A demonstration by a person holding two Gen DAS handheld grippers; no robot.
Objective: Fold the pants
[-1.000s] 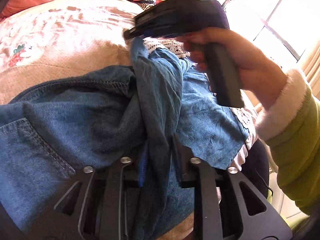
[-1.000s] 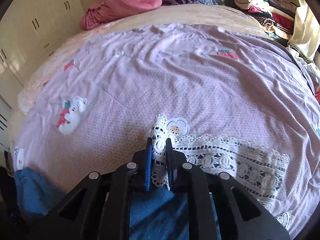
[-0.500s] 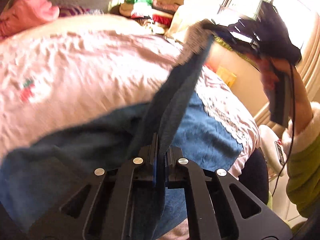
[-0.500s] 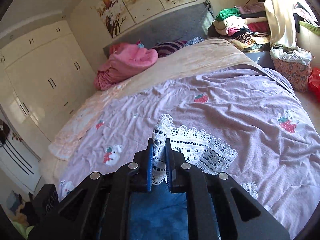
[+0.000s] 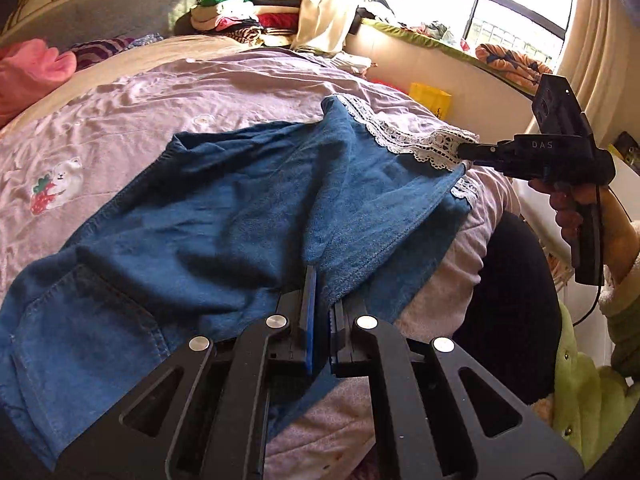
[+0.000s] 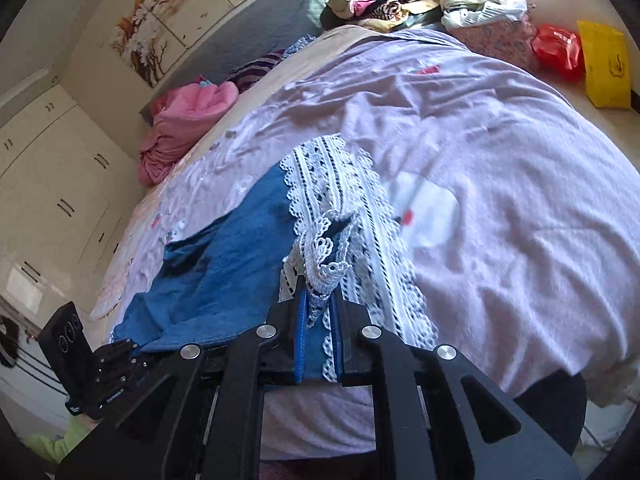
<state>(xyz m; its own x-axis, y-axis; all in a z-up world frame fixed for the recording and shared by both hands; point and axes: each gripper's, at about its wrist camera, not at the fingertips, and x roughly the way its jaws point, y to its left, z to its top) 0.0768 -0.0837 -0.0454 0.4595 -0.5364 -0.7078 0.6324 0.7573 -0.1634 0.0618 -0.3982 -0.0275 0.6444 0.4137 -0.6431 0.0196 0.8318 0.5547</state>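
Bright daylight glares through the window (image 5: 500, 12), fisheye bends and darkens the edges, and the bedspread (image 6: 500, 184) blurs slightly.

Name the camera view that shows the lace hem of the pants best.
Right wrist view: the lace hem fills the centre, its pattern clear, pinched in the right gripper. The left wrist view shows it only as a thin, distant edge.

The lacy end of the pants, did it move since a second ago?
Yes. The lace hem, clamped in the right gripper, has swung from over the bedspread out toward the window-side edge of the bed.
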